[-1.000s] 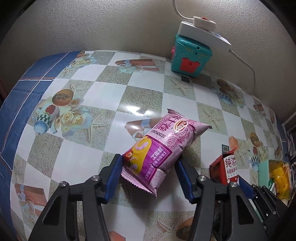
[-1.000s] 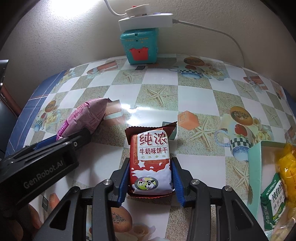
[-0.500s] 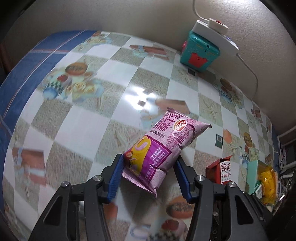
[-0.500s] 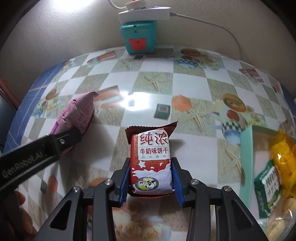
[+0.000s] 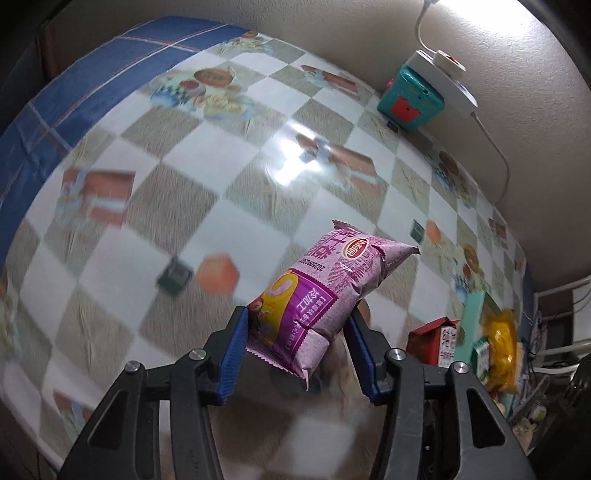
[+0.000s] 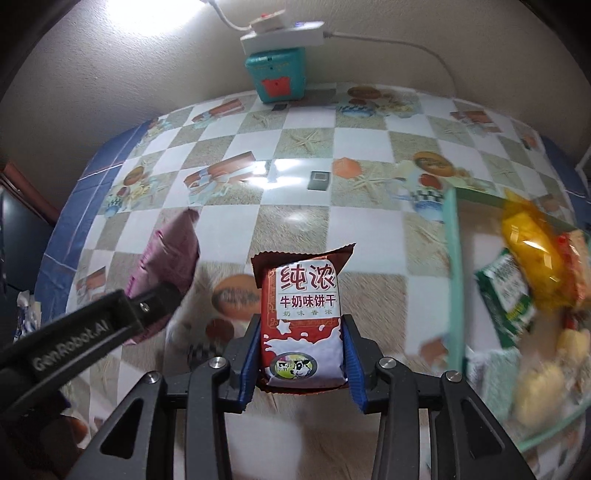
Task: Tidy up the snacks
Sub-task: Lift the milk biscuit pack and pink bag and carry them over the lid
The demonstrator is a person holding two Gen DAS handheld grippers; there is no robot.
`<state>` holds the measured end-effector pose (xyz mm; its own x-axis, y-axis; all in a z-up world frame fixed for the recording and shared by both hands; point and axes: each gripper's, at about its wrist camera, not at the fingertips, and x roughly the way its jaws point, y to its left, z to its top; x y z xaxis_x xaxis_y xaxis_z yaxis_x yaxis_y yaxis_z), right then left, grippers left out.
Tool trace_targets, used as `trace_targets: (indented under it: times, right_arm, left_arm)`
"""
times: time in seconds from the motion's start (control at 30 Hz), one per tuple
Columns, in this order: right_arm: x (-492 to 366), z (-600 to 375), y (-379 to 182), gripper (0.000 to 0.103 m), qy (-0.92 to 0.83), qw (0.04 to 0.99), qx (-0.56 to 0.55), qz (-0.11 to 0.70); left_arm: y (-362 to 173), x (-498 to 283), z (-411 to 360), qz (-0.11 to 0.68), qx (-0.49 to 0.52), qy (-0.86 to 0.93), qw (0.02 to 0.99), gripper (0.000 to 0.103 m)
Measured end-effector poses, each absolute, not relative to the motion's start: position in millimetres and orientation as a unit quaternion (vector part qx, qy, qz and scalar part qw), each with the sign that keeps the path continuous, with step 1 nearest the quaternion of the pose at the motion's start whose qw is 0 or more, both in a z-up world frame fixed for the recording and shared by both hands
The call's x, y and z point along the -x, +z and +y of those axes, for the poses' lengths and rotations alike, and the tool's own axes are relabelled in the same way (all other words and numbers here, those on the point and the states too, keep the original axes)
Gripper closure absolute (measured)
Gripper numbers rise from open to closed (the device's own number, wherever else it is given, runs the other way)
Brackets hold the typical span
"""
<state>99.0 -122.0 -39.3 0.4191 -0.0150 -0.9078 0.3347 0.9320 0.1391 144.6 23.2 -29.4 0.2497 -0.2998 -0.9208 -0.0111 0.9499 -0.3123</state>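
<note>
My left gripper (image 5: 299, 325) is shut on a purple snack bag (image 5: 325, 291) and holds it in the air above the table. My right gripper (image 6: 301, 328) is shut on a red and white milk biscuit pack (image 6: 303, 314), also lifted. In the right wrist view the purple bag (image 6: 166, 258) and the left gripper (image 6: 92, 332) show at the left. A teal tray (image 6: 452, 258) with several snacks, among them a yellow pack (image 6: 532, 251) and a green pack (image 6: 506, 291), stands at the right. In the left wrist view the tray (image 5: 469, 317) and the biscuit pack (image 5: 436, 343) show at the lower right.
The table has a checkered cloth (image 5: 184, 184) with a blue border at the left. A teal box (image 6: 277, 74) with a white power strip (image 6: 280, 35) on top stands against the back wall. A white shelf frame (image 5: 557, 325) stands past the table's right edge.
Both grippers have lifted their packs off the table and risen. The right gripper has moved toward the tray, which now shows more fully at the right.
</note>
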Motion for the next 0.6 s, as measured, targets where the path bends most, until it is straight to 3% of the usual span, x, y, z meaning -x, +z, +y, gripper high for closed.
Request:
trace_targets:
  times: [0.33, 0.6]
  right_arm:
    - [-23, -173, -1, 0.060, -0.156, 0.832, -0.195, 0.495]
    - [22, -242, 15, 0.060, -0.235, 0.821, -0.224, 0.470]
  left_arm:
    - [22, -90, -12, 0.570, 0.121, -0.140, 0.801, 0.049]
    - [29, -59, -82, 0.566, 0.068, -0.208, 0.795, 0.049]
